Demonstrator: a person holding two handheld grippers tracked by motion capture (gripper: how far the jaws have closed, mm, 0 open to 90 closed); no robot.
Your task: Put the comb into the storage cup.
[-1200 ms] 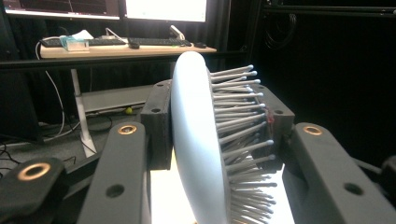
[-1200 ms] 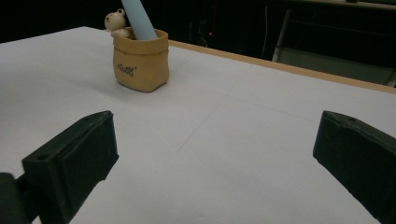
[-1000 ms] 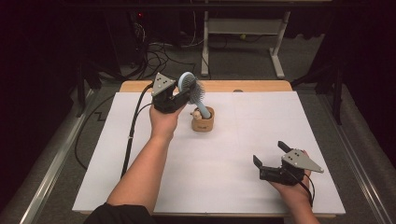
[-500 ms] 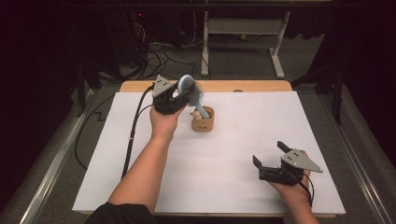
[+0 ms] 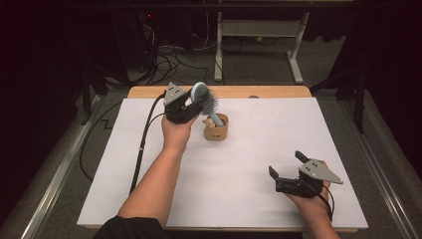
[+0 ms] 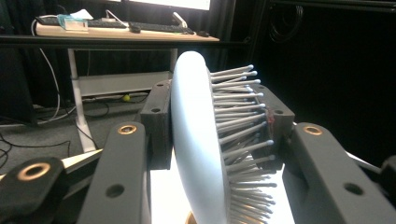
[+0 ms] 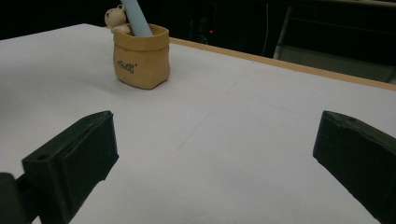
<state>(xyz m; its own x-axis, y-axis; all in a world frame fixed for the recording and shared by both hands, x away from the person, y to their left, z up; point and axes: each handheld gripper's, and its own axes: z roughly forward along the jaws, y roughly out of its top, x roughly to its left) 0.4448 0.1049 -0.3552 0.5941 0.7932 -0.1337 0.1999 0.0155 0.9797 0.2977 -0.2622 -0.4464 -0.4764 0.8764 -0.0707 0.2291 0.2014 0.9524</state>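
A pale blue hairbrush point(image 5: 205, 99) point(image 6: 201, 154) stands tilted with its handle point(image 7: 137, 18) down in a small tan pot point(image 5: 216, 128) point(image 7: 141, 56) at the table's far middle. My left gripper point(image 5: 196, 103) point(image 6: 212, 135) is shut on the brush's head, one jaw against its smooth back and the other against the bristles point(image 6: 243, 116). A small bear figure point(image 7: 116, 19) peeks over the pot's far rim. My right gripper point(image 5: 289, 164) point(image 7: 210, 154) rests near the table's front right, open, with nothing between its jaws.
White paper point(image 5: 239, 174) covers the wooden table, whose bare edge point(image 5: 259, 91) runs along the back. A cable point(image 5: 144, 134) trails from the left gripper off the table's left side. Beyond the table stand a desk frame point(image 5: 259, 45) and loose floor cables point(image 5: 169, 55).
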